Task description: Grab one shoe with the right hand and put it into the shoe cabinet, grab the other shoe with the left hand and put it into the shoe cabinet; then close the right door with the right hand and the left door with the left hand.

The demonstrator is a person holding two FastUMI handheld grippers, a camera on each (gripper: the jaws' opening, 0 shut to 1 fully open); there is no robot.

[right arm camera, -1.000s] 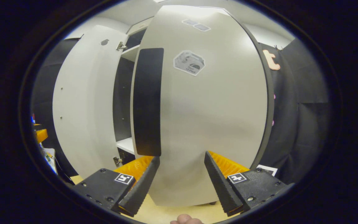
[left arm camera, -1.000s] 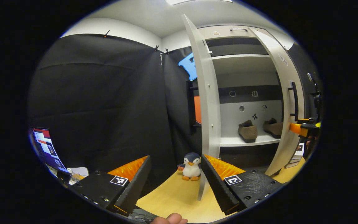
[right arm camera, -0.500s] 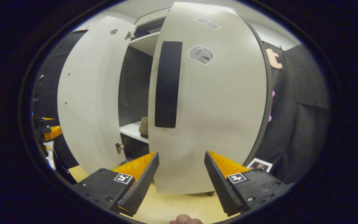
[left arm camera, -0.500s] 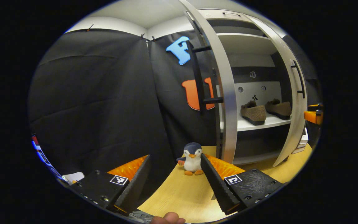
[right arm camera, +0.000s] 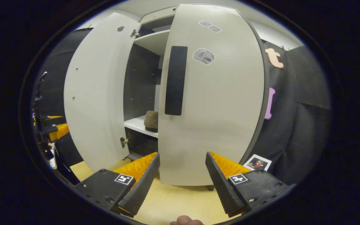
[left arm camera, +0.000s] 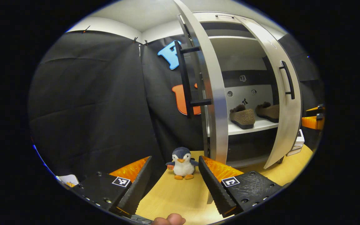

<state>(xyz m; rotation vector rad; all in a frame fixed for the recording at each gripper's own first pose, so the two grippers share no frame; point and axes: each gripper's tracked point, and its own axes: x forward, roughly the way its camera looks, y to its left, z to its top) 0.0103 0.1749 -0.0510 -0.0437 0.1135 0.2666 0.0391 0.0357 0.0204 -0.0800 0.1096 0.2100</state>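
Currently we find both shoes shelved; right door rigid, hinged, light: push flat panel. Right gripper and left gripper fingers spread, empty.

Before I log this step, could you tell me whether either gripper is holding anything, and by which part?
Nothing is held. The left gripper and the right gripper are both open and empty; both shoes sit on the cabinet shelf.

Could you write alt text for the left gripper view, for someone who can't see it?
A shoe cabinet stands with both doors partly open, a pair of brown shoes side by side on its white shelf. The left gripper is in front with open, empty jaws, and a small toy penguin sits on the wooden floor beyond them.
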